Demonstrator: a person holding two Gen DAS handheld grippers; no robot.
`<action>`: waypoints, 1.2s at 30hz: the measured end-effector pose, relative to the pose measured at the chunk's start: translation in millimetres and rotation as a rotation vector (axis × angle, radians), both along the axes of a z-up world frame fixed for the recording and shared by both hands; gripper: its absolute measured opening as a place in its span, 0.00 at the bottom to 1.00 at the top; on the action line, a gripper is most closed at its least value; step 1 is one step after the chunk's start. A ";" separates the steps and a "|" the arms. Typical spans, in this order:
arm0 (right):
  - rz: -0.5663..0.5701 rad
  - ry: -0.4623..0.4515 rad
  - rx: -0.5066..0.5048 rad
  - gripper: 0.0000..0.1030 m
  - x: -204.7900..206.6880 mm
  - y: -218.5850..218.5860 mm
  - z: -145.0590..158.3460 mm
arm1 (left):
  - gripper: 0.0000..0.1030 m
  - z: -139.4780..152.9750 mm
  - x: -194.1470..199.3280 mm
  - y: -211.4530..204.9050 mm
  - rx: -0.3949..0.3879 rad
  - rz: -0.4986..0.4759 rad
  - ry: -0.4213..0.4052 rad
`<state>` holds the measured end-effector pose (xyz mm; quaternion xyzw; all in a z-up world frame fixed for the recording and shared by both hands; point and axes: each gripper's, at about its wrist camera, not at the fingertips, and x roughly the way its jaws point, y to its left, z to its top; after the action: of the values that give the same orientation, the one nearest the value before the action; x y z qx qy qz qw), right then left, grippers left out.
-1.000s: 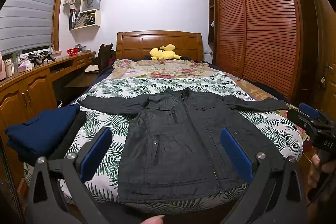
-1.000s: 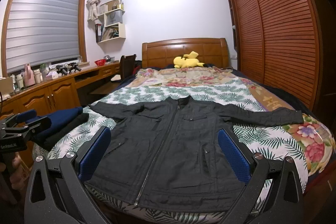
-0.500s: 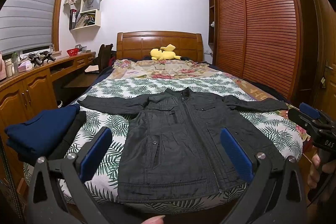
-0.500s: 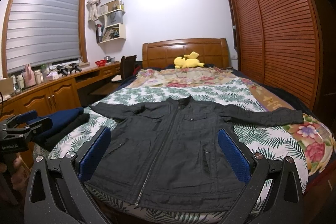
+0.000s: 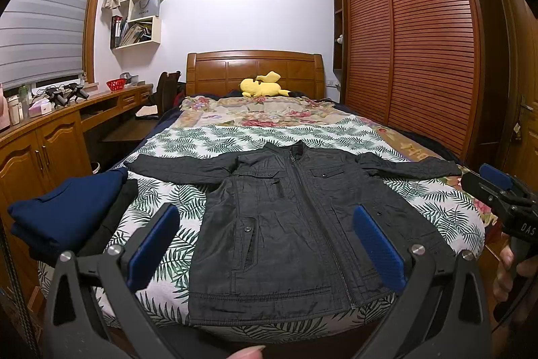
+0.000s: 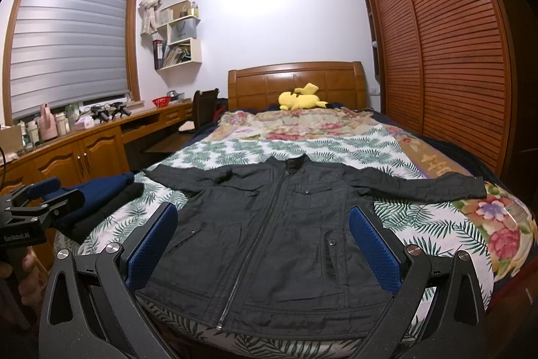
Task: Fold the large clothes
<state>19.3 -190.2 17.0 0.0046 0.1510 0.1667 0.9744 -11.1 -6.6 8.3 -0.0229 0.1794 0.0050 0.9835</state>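
A dark grey zip jacket (image 5: pixel 289 224) lies flat, front up, on the bed, sleeves spread to both sides, hem toward me. It also shows in the right wrist view (image 6: pixel 269 224). My left gripper (image 5: pixel 265 241) is open and empty, held off the foot of the bed above the hem. My right gripper (image 6: pixel 262 244) is open and empty, also before the hem. Each gripper shows at the edge of the other's view: the right one (image 5: pixel 501 190), the left one (image 6: pixel 37 201).
A folded navy garment on a black one (image 5: pixel 70 214) sits at the bed's left corner. A leaf-print sheet (image 5: pixel 208 140) covers the bed, with a yellow plush toy (image 5: pixel 262 84) at the headboard. A wooden desk (image 5: pixel 40 137) runs along the left, a slatted wardrobe (image 5: pixel 420 49) along the right.
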 end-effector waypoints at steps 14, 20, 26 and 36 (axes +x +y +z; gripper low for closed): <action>0.000 0.000 0.003 1.00 -0.3 -0.3 0.7 | 1.00 0.5 -0.2 -0.7 0.000 0.000 -0.001; 0.001 0.000 0.003 1.00 -0.5 -0.5 0.8 | 1.00 0.6 -0.4 -1.0 0.000 0.000 -0.002; 0.004 0.008 0.007 1.00 -0.6 1.2 3.2 | 1.00 2.5 -0.3 -1.9 0.002 -0.002 0.000; 0.011 0.017 0.004 1.00 -5.5 14.3 5.8 | 1.00 2.4 2.8 2.3 0.004 -0.003 0.008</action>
<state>13.8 -175.9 22.7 0.0071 0.1591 0.1724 0.9721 -8.2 -4.3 10.7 -0.0209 0.1832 0.0038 0.9828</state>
